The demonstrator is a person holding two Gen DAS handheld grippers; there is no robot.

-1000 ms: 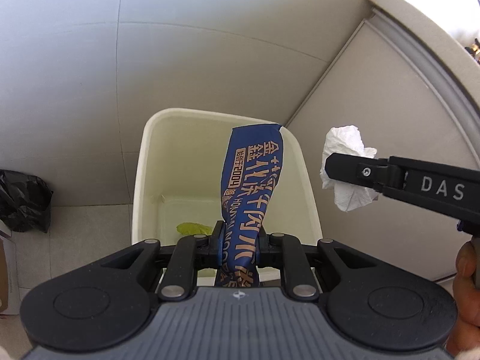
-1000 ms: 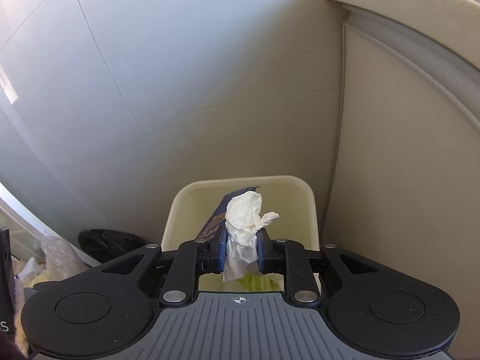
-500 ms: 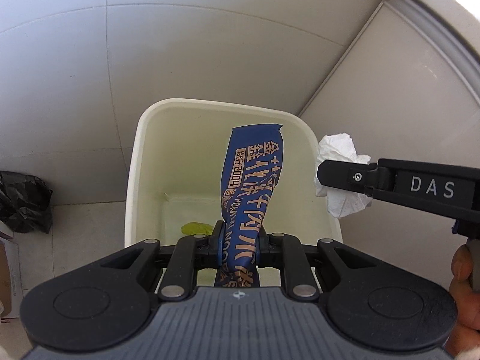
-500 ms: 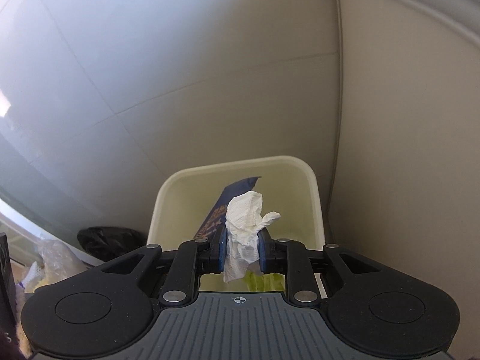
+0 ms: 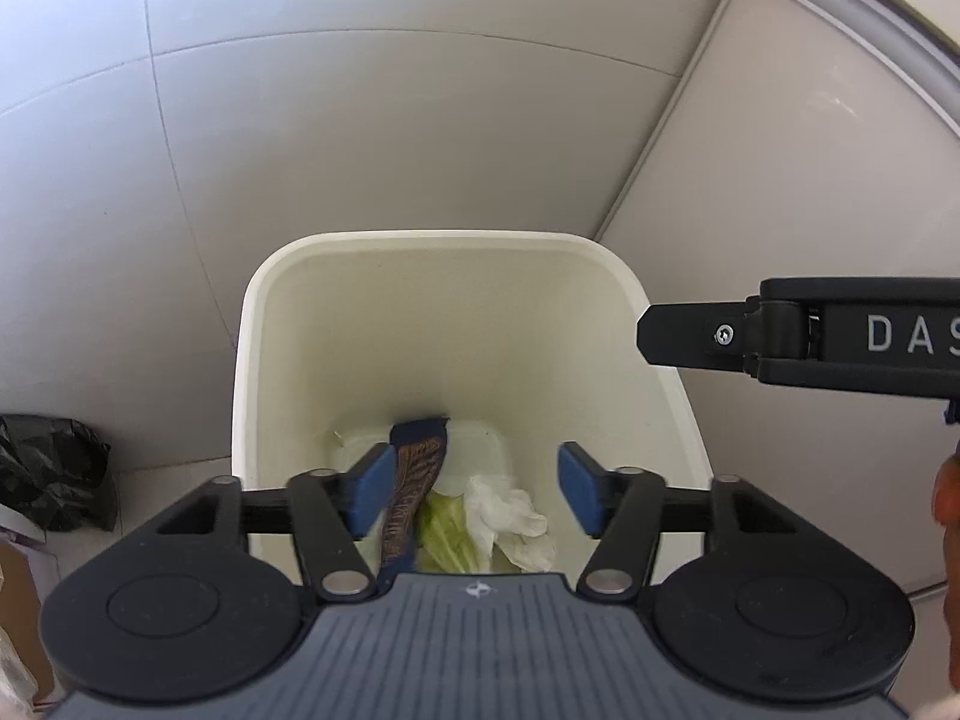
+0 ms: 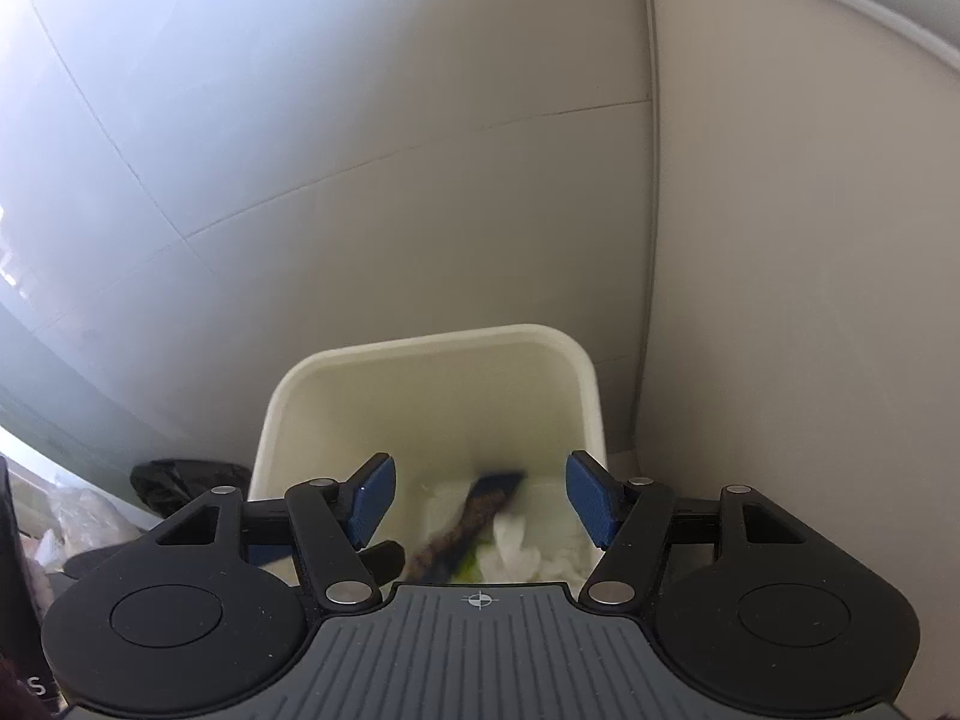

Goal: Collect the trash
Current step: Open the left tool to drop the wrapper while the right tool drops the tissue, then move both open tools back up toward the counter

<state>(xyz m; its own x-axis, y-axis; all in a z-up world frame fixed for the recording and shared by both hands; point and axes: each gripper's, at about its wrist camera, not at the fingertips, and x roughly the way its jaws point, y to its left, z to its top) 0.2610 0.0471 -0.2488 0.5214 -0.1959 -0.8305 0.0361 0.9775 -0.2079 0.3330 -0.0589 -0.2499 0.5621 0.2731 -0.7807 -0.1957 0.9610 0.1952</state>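
Observation:
A cream plastic bin (image 5: 258, 360) stands on the floor in a corner; it also shows in the right wrist view (image 6: 282, 408). Inside it lie a blue snack wrapper (image 5: 414, 480), a crumpled white tissue (image 5: 504, 510) and a green leaf (image 5: 444, 531). The wrapper (image 6: 474, 510) and tissue (image 6: 510, 543) look blurred in the right wrist view. My left gripper (image 5: 474, 495) is open and empty above the bin. My right gripper (image 6: 480, 498) is open and empty above the bin; its side (image 5: 798, 333) shows at the right of the left wrist view.
A black plastic bag (image 5: 48, 474) lies on the floor left of the bin, also in the right wrist view (image 6: 180, 480). Grey tiled walls (image 5: 420, 90) close the corner behind the bin. A clear bag of rubbish (image 6: 78, 516) sits at far left.
Both grippers opened. The blue wrapper dropped from the left gripper and the tissue from the right gripper into the bin. Both grippers moved closer over the bin.

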